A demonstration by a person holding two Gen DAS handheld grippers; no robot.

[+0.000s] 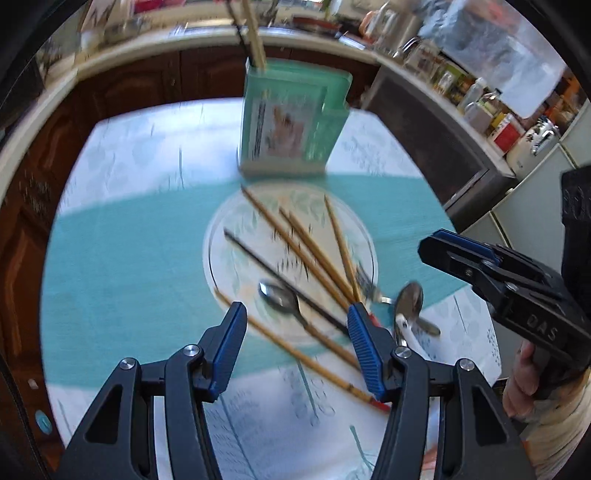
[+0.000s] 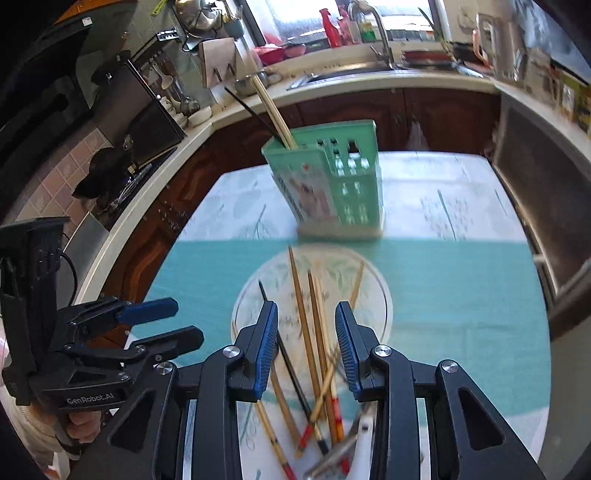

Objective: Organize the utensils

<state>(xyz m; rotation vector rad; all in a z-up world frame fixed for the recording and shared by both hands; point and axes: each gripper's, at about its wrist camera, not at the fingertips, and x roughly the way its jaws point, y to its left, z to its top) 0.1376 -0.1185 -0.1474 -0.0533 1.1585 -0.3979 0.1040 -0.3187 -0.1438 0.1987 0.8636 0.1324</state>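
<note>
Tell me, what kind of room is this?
Most likely a home kitchen: a sink with a curved metal faucet sits under the window, dark wooden cabinets line the counter, and a green plastic utensil holder stands on the table.

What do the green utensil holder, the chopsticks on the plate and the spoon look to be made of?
Green utensil holder: likely plastic, matte mint with moulded vent holes. Chopsticks: most look like bamboo or wood, tan and dull, while one is black, its material unclear. Spoon: metal, probably steel, judging by its bright reflective bowl. Plate: glossy, likely ceramic or glass.
</note>
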